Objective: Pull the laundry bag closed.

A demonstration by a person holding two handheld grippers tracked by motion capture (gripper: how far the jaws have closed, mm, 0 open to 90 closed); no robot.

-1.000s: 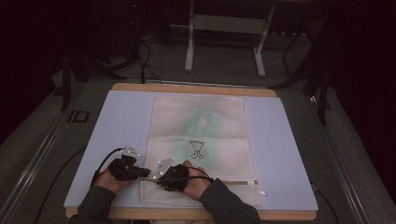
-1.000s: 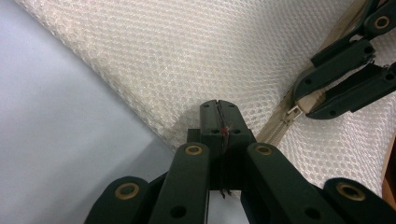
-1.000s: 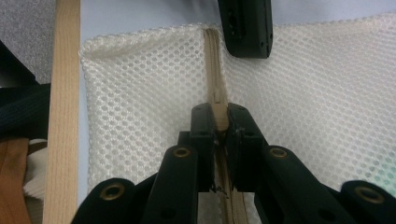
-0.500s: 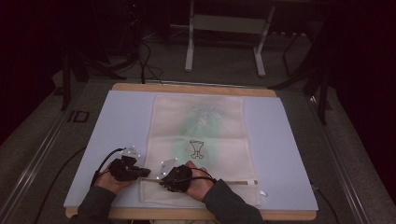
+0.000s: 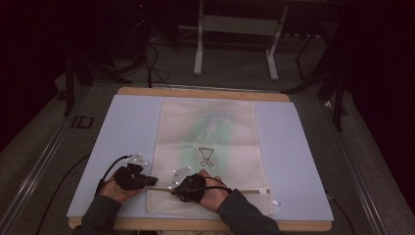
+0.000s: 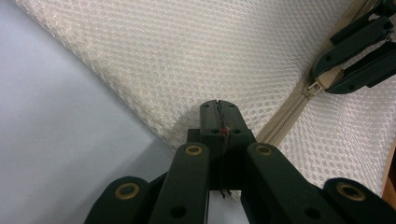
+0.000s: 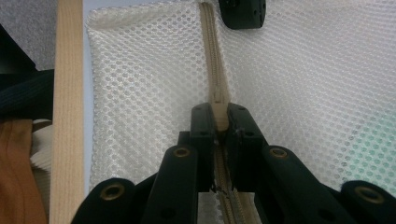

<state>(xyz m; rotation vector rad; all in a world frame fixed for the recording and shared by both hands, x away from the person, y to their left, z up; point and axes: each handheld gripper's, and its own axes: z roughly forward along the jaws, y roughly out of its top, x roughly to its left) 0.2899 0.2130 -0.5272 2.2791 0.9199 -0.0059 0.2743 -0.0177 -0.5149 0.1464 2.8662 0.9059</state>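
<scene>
The mesh laundry bag [image 5: 208, 147] lies flat on the worktop [image 5: 293, 161], running from near the far edge down to the near edge, roughly midway between the left and right edges. It is cream netting; a green patch and a small dark printed figure show through at its middle. A zipper [image 7: 214, 70] crosses the bag close to and parallel with the near edge.

The zipper pull [image 7: 220, 114] sits on that line, left of the bag's centre. The right gripper [image 7: 219, 122] has its jaws pinched narrow on the pull, pads pressing it from both sides, with the zipper tape passing between the jaws. The same grip shows in the left gripper view [image 6: 327, 77].

The left gripper [image 6: 218, 114] has its jaws fully together on the mesh at the bag's near left corner, just beside the zipper's end; a fold of netting is caught between the pads. In the high view it [image 5: 142, 179] rests at the bag's left edge, near the right gripper [image 5: 188, 188].

A wooden board edge [image 5: 205, 93] shows along the far side under the worktop.
</scene>
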